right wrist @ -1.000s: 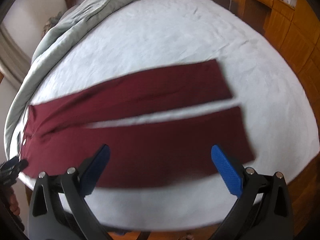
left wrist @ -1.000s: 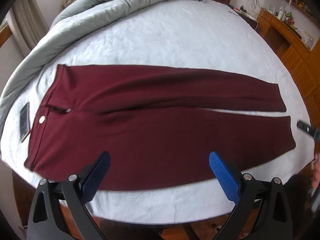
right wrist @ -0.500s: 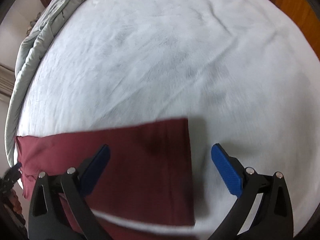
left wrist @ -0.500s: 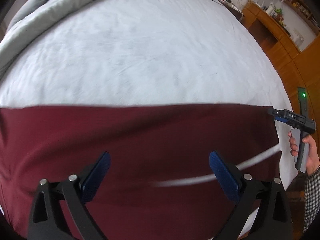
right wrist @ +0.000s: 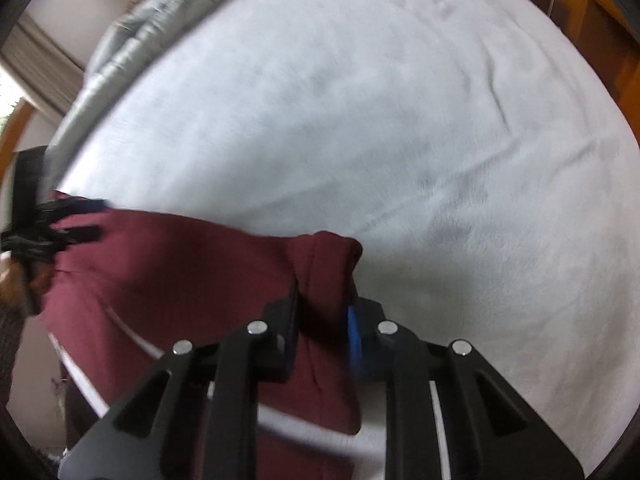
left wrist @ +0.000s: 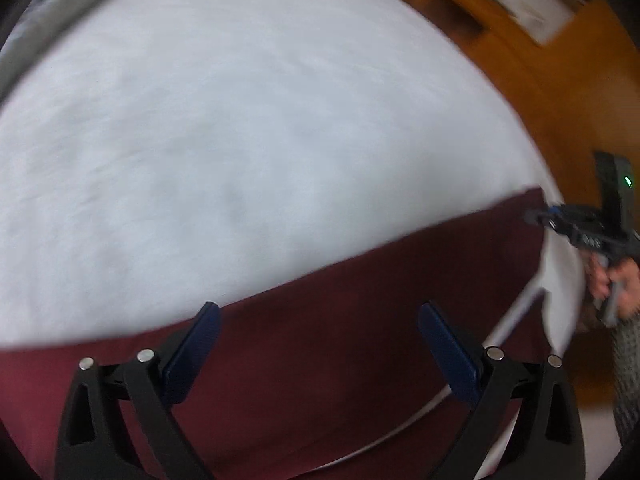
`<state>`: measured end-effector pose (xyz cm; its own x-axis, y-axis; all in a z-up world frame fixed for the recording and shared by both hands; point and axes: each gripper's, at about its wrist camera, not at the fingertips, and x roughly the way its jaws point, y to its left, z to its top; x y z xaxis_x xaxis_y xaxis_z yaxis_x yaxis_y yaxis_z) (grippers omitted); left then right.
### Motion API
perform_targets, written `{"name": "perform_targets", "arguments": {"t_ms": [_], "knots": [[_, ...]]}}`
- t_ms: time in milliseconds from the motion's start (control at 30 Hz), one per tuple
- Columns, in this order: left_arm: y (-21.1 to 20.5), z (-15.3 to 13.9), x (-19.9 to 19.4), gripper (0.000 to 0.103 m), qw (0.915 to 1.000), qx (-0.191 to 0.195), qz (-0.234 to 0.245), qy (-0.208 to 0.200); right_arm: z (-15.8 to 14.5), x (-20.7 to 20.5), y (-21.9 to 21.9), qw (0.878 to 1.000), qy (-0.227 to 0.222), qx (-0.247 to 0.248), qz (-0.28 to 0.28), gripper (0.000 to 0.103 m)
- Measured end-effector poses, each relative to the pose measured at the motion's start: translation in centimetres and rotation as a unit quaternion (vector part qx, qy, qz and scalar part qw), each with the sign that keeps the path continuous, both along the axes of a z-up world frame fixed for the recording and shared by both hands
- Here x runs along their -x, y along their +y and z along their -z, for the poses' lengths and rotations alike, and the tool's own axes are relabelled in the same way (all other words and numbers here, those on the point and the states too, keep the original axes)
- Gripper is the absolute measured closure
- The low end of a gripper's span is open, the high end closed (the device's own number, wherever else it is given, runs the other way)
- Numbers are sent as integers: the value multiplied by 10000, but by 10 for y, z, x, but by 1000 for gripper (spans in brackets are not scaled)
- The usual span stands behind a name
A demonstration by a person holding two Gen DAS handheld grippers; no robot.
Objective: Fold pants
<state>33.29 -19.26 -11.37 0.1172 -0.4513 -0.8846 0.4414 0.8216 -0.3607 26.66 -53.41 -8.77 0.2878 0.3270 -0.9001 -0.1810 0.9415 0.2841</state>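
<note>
Right gripper (right wrist: 320, 320), nearest: jaws closing on a bunched hem of the pants (right wrist: 168, 280), cloth pinched between the pads. Left gripper (left wrist: 316, 356): jaws wide apart and empty, poised over the cloth. The pants lie flat on the bed (left wrist: 240, 140), long axis running across both views (cuff end nearer the right hand).

A white-sheeted bed (right wrist: 400, 120) with a grey duvet (right wrist: 132, 52) stands beside orange wooden furniture (left wrist: 540, 88).
</note>
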Motion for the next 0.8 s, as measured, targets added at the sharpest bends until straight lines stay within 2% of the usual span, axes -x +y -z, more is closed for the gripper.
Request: {"name": "perform_targets", "arguments": {"t_ms": [133,200,300,367,500,533,600,633,667,733,800], "knots": [[-22,7,-13,4,9953,362,873,227,-27,8,3,9990,-275,-313,-161,85],[-29,13,-22,4,9931,464,1013,365,-36,9,-1,9982,-379,-430,-189,86],[-38,17,-31,4,9877,819,1181,620,-47,9,0,9975,-500,-418,-280,86],[-45,24,-35,4,9803,1055,1382,933,-52,8,-2,9969,-540,-495,-283,86],[-54,44,-33,5,9726,920,1659,1343,-58,7,-7,9957,-643,-605,-286,87],[-54,46,-30,8,9716,877,1702,1392,-59,8,-6,9955,-662,-620,-287,87],[-54,51,-23,33,9724,676,1795,1328,-64,9,-6,9949,-720,-639,-289,87],[-53,52,-19,58,9748,443,1831,1197,-65,10,-7,9949,-736,-642,-268,87],[-51,52,-16,77,9755,351,1837,1159,-65,10,-8,9947,-733,-686,-221,87],[-46,46,-6,90,9788,272,1793,948,-62,11,-7,9951,-708,-675,-157,88],[-42,31,3,93,9874,82,1507,479,-58,14,-7,9955,-711,-621,-64,89]]}}
